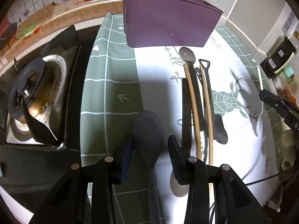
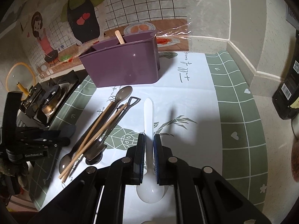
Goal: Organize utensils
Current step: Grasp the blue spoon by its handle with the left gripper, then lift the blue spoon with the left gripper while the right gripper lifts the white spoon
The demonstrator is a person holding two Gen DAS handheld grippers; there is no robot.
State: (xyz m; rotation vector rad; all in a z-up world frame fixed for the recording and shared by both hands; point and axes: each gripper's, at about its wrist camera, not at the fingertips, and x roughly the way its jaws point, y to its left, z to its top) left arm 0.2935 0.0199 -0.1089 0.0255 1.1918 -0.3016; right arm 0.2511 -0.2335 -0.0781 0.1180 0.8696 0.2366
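Observation:
A dark grey spoon (image 1: 147,130) lies on the mat between the fingers of my left gripper (image 1: 149,138). The jaws stand open and the pads do not press on it. My right gripper (image 2: 149,136) is shut on the handle of a white spoon (image 2: 148,112). Its bowl sits under the jaws and its handle tip points toward the purple utensil holder (image 2: 123,65) (image 1: 168,22). A wooden stick (image 2: 119,37) stands in the holder. A pile of chopsticks and grey utensils (image 1: 198,97) (image 2: 101,128) lies between the two grippers.
A gas stove (image 1: 35,97) (image 2: 46,100) borders the mat on the left. A black bottle (image 2: 287,93) (image 1: 278,59) stands at the right by the wall. The green and white mat (image 2: 239,112) covers the counter up to the back wall.

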